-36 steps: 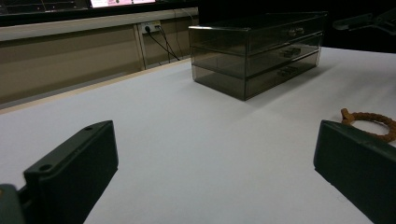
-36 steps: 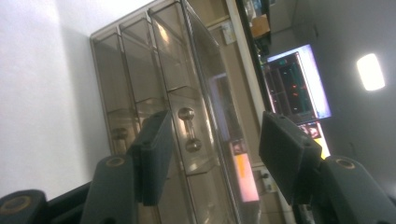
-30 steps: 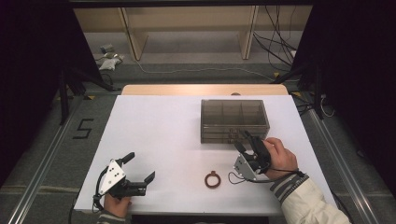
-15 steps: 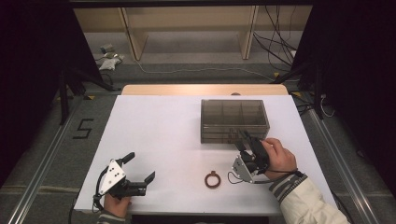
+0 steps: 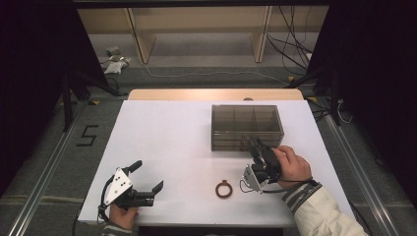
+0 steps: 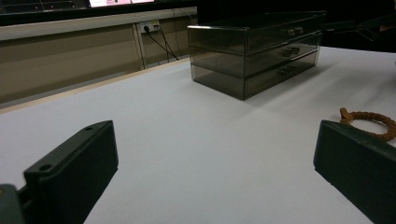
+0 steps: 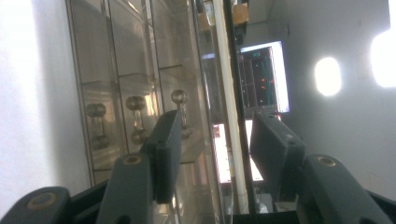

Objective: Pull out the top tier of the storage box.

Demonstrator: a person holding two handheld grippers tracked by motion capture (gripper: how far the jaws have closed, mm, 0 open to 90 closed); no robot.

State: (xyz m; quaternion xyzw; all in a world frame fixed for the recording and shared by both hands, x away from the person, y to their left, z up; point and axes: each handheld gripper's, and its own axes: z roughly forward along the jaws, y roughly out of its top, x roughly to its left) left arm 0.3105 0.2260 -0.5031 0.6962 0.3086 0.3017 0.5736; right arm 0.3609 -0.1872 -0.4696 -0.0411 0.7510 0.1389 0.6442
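Smoky clear plastic drawer box (image 5: 247, 127): light, rigid, slick; my right claw (image 5: 259, 153), half-open and just narrowing around nothing, wants that small top knob (image 7: 179, 99).

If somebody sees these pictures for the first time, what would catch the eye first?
Probably the smoky clear drawer box on the far right part of the white table, with the right tongs at its front, turned on their side and just closing toward the top drawer's handle, not yet gripping it. Next comes the brown braided ring lying near the front edge, and the left tongs wide open at the front left.
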